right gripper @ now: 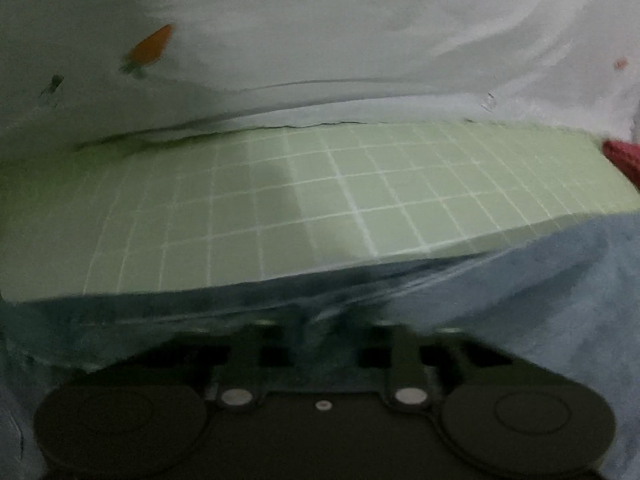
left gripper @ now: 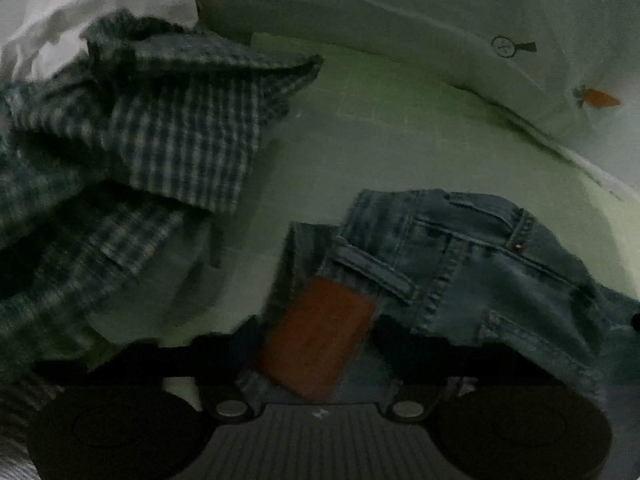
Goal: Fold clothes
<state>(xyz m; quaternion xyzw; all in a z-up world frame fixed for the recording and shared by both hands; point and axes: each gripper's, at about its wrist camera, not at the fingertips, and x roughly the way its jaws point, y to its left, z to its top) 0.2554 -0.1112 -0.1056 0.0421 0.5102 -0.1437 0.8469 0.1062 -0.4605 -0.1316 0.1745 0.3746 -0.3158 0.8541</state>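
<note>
In the left wrist view a pair of blue jeans (left gripper: 460, 264) lies bunched on the green grid sheet (left gripper: 380, 132). The waistband with its orange leather patch (left gripper: 320, 336) sits between the dark fingers of my left gripper (left gripper: 316, 344), which is shut on it. In the right wrist view light blue denim of the jeans (right gripper: 520, 300) drapes across the lower frame and over my right gripper (right gripper: 324, 332). The cloth runs between its fingers and hides the tips. This gripper looks shut on the denim.
A crumpled blue-and-white checked shirt (left gripper: 160, 132) lies left of the jeans. White bedding with a carrot print (left gripper: 440, 12) (right gripper: 320, 40) borders the far side of the sheet (right gripper: 320, 200). A white cloth (left gripper: 100, 4) sits behind the shirt. A red fabric (right gripper: 624, 156) shows at the right edge.
</note>
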